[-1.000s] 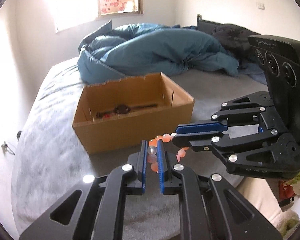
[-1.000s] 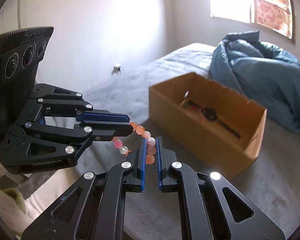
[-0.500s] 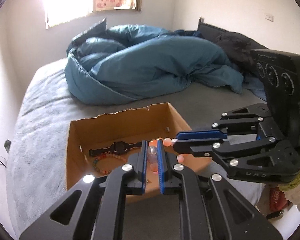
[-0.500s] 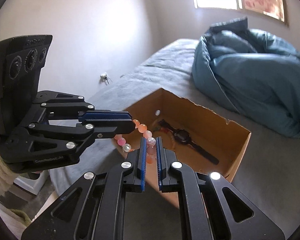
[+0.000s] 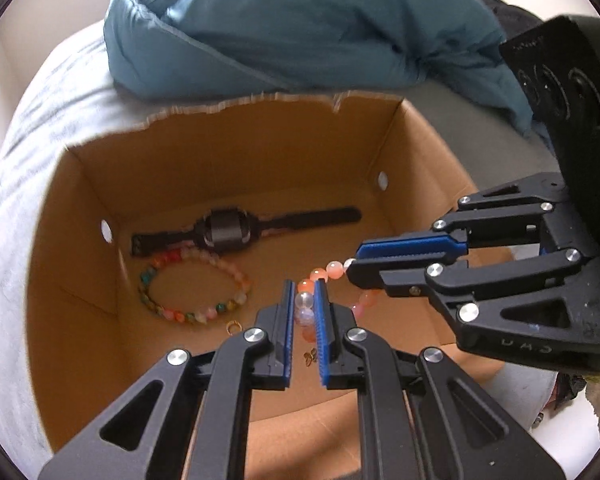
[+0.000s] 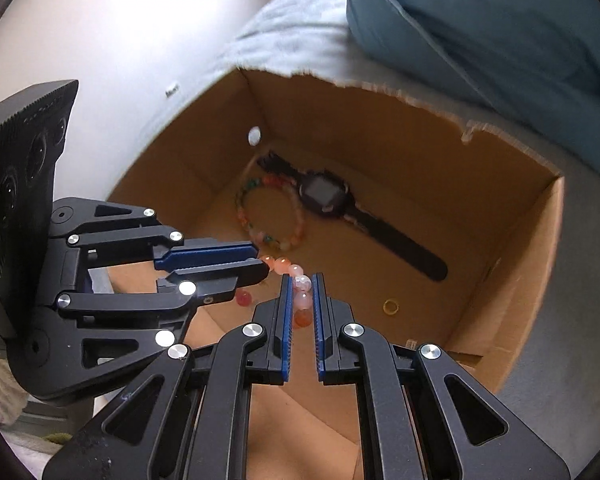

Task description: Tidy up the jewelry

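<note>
Both grippers are shut on one orange and pink bead bracelet (image 5: 327, 273), held stretched between them above the open cardboard box (image 5: 228, 136). My left gripper (image 5: 303, 294) pinches one side; my right gripper (image 5: 350, 266) comes in from the right and pinches the other. In the right wrist view the right gripper (image 6: 300, 286) holds the bracelet (image 6: 285, 265) and the left gripper (image 6: 260, 260) comes in from the left. On the box floor lie a black watch (image 5: 226, 230), a multicoloured bead bracelet (image 5: 194, 286) and a small gold ring (image 5: 233, 326).
The box (image 6: 512, 272) stands on a grey bed (image 5: 32, 128). A crumpled blue duvet (image 5: 300, 28) lies just behind the box. A small gold trinket (image 5: 310, 357) lies on the box floor below the left fingertips. The ring also shows in the right wrist view (image 6: 391, 306).
Both grippers have carried the bracelet forward from in front of the box to over its inside, and lower. The box now fills both views. The grip is unchanged.
</note>
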Tool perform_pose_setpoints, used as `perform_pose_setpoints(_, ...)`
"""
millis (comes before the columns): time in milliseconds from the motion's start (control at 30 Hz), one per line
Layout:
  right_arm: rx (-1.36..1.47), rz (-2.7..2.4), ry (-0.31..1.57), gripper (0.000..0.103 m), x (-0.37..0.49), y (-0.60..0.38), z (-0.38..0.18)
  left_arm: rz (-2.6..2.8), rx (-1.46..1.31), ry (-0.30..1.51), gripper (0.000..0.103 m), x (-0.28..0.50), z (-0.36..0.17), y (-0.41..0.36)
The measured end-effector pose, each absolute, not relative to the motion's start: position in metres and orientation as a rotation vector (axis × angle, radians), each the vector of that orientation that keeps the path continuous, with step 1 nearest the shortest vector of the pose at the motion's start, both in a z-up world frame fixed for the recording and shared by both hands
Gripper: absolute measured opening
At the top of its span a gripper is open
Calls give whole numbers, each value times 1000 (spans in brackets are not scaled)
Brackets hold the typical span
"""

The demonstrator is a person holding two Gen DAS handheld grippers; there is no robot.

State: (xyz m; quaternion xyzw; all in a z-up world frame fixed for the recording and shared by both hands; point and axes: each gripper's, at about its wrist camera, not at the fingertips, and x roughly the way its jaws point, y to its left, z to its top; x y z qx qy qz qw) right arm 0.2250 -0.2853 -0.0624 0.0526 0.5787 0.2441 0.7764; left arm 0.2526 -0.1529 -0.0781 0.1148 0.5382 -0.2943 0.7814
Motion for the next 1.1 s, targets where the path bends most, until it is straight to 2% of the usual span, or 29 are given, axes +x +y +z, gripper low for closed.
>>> perform_pose_setpoints(200,60,504,1311,17,227,-277,-80,-620,253,1237,9,256,-93,-157)
perform_pose_setpoints(267,52,488,1311,20,225,-281,-82,-618,255,1233,13,254,-94,-157)
perform_pose_setpoints(500,67,446,1214,23,212,-296,-55,-635,198,1115,23,241,-63,-142)
perform_pose_setpoints(600,79,408,1147,29,197,-308,-35,-631,173,1027,27,233,-37,-124)
perform_pose_setpoints(667,99,395,1100,39,185,-317,-24,-613,162,971,29,227,-22,-108)
perform_pose_setpoints(900,256,246,974,39,139,-361,-11,-449,85,804,34,213,9,-30)
perform_pose_setpoints(1100,443,134,994,40,119,-379,-37,-343,-61,897,36,233,-24,21)
